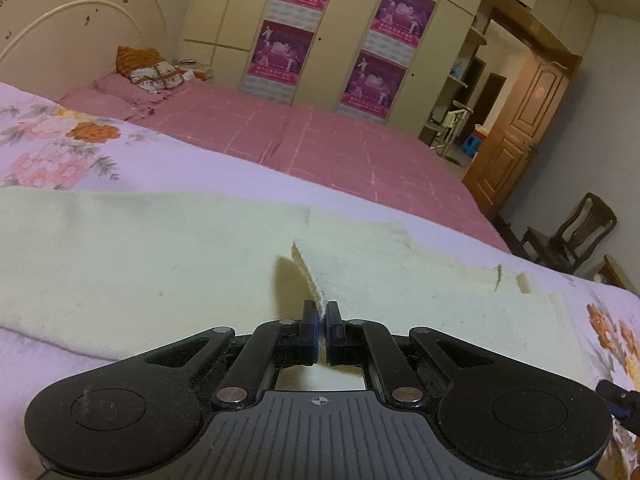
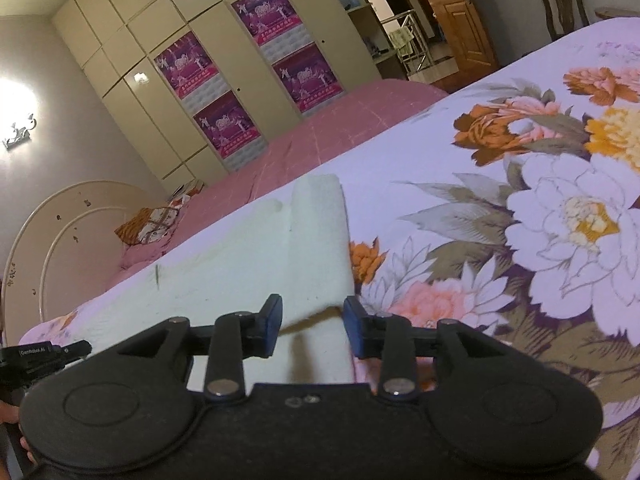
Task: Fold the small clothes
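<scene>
A cream-white small garment (image 1: 140,260) lies spread on a floral bed sheet (image 1: 60,140). My left gripper (image 1: 320,314) is shut on an edge of the garment, and a ribbed strip of it rises from the pads and runs away to the right. In the right wrist view the same garment (image 2: 260,260) reaches down to my right gripper (image 2: 313,320). That gripper is open, with a corner of the cloth lying in the gap and neither pad pressing on it. The left gripper (image 2: 40,360) shows at the left edge there.
The floral sheet (image 2: 520,200) covers the near half of the bed, and a pink checked cover (image 1: 320,140) lies beyond it. Pillows (image 1: 152,72) sit by the headboard. A wardrobe with posters (image 1: 380,40), a wooden door (image 1: 528,120) and a chair (image 1: 572,232) stand past the bed.
</scene>
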### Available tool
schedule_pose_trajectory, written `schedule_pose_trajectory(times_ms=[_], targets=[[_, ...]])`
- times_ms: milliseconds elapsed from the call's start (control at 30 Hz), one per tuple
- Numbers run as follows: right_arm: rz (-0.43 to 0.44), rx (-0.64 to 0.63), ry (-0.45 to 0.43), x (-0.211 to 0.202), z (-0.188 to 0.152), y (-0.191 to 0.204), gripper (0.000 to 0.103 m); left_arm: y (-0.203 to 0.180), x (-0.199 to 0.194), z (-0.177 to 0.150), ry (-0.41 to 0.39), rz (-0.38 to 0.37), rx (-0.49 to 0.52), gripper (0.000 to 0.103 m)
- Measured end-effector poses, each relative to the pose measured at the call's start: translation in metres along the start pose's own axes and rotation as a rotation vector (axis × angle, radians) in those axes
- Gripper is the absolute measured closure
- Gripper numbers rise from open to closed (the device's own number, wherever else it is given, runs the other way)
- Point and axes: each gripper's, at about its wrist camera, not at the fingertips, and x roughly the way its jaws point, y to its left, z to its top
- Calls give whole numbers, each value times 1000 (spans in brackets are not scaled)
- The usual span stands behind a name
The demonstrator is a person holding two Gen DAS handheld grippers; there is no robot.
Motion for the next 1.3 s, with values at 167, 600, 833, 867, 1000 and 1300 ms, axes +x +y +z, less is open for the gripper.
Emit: schedule_pose_trajectory(times_ms=[167, 600, 833, 867, 1000, 1300], targets=[[3, 18, 19, 5, -3, -1, 67, 15, -3, -8, 3, -2, -17, 100], [-18, 35, 12, 9, 1, -8, 68, 38, -12, -24, 11, 14, -32, 100], [-41, 6, 27, 15, 0, -6, 72, 37, -12, -29, 17, 29, -26, 100], [-51, -5, 35, 16, 0, -5, 74, 36, -12, -29, 18, 34, -19, 100], [-58, -36, 7, 8, 6, -2, 72, 25, -28, -24, -42, 140, 58, 99], [-53, -289, 40, 37, 12, 28, 85, -34, 9, -34, 29, 36, 272, 80]])
